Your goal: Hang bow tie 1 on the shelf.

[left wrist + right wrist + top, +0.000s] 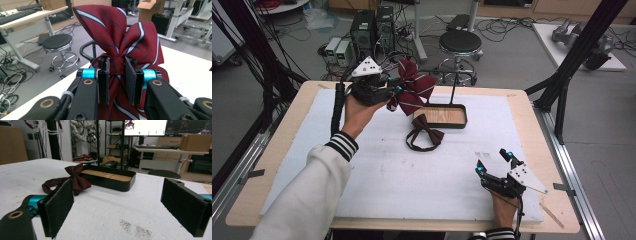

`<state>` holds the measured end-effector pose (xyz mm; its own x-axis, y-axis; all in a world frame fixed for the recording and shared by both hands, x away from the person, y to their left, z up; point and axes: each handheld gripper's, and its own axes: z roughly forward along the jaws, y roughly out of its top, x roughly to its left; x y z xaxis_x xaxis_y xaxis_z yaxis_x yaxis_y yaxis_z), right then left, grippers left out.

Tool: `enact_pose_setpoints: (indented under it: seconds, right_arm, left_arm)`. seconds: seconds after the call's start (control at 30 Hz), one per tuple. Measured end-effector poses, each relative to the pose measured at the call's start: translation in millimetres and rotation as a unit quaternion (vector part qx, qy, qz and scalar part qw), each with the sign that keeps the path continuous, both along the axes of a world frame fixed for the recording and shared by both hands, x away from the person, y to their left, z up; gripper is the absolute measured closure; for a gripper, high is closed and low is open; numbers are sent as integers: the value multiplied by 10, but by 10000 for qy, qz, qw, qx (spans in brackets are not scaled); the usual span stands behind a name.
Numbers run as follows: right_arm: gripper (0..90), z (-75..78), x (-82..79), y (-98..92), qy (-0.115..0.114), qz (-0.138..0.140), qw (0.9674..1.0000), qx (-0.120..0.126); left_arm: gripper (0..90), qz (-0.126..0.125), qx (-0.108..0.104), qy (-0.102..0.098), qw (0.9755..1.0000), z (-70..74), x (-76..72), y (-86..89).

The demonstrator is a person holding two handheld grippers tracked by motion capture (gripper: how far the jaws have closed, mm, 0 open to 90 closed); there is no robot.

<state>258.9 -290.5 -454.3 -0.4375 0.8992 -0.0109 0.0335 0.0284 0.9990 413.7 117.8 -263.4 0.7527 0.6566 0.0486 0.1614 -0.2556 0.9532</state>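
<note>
A white mat (422, 175) covered the desk (282, 150) (stool (460, 42) and cables beyond its far edge). The left gripper (117, 75), near the far-left corner, clamped the striped bow tie (120, 32). The right gripper (494, 162), jaws apart, rested near the front-right corner; a plain bow tie (426, 131) touched the tray (447, 125) mid-desk.

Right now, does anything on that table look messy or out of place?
Mostly tidy. A patch of dark specks dirties the white mat near the open right claw, and the plain bow tie lies beside the tray, its strap looped loosely.
</note>
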Motion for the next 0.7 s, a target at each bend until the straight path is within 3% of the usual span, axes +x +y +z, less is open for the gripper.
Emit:
enact_pose_setpoints:
  seconds: [0.57, 0.7]
  right_arm:
    - [106, 0, -6, 0, 41, -4, 10000, 35]
    - [106, 0, -5, 1, 36, -6, 10000, 35]
  left_arm:
    - [745, -551, -140, 243, 9981, 30, 305, -365]
    - [745, -617, -325, 317, 9971, 55, 390, -395]
